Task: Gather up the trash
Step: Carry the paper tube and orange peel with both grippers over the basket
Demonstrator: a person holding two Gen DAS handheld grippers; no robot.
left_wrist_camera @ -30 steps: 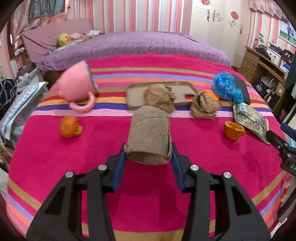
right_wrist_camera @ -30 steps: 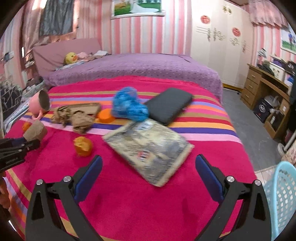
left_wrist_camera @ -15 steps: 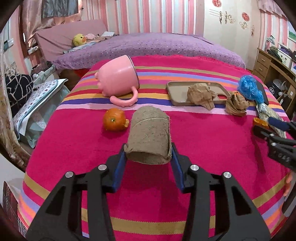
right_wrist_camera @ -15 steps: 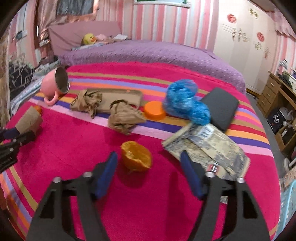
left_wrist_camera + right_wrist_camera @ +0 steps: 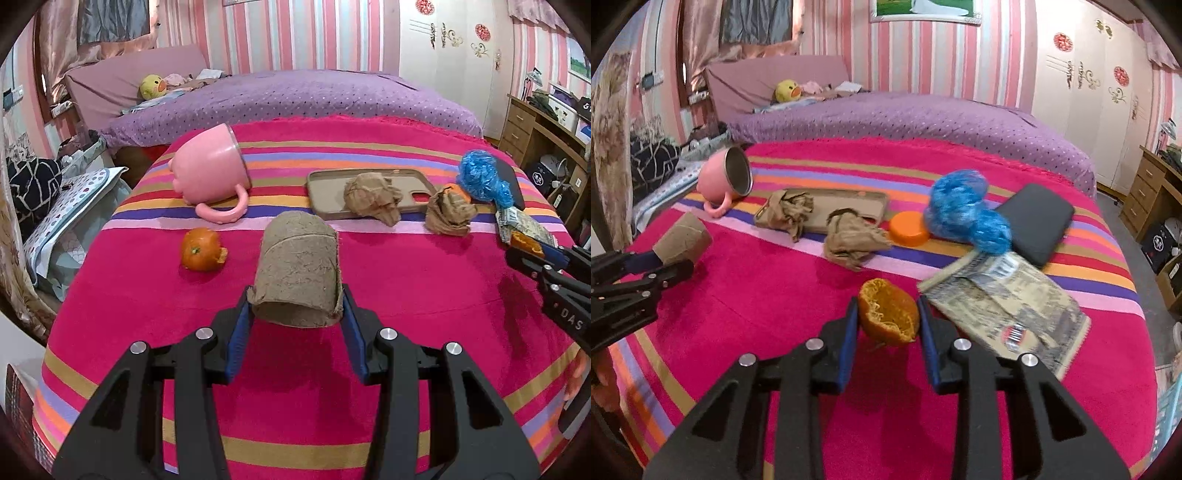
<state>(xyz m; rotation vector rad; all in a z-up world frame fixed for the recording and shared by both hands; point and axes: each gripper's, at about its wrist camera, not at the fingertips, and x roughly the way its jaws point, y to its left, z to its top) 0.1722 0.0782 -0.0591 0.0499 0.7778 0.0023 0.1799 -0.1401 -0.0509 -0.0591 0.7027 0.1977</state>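
Orange pith, ragged and dry-looking, now sits between the blue pads of the right tongs [image 5: 887, 321]: a second ago these stood wide over the newspaper packet [image 5: 1004, 299], half a second ago they were narrowing around the orange peel [image 5: 888, 316], and at this moment the jaws are closing on it, pads at its two sides. The peel is a hollow half-shell, soft enough to crumple, lying on the bed's striped blanket [image 5: 768, 295] at the middle of the right view. So a second piece of trash is about to be secured, though it is not yet lifted.

The left tongs [image 5: 297, 314] have not changed: partly closed, they grip a cardboard roll [image 5: 297, 273], a short rough tube of grey-brown fibre, held clear above the blanket. The view past it has swung, so the pink mug [image 5: 212, 173], tipped on its side with a smooth glossy wall, now lies at eleven o'clock of the roll, and a whole mandarin [image 5: 201, 249] at nine o'clock.

Other trash waits further back: two crumpled brown paper wads [image 5: 857, 240], one resting on a flat tan phone case [image 5: 846, 206]; a frizzy blue plastic bundle [image 5: 964, 214] at one o'clock of the peel; a round orange lid [image 5: 908, 229] at twelve. A matt black pouch [image 5: 1038, 221] lies beyond the packet.
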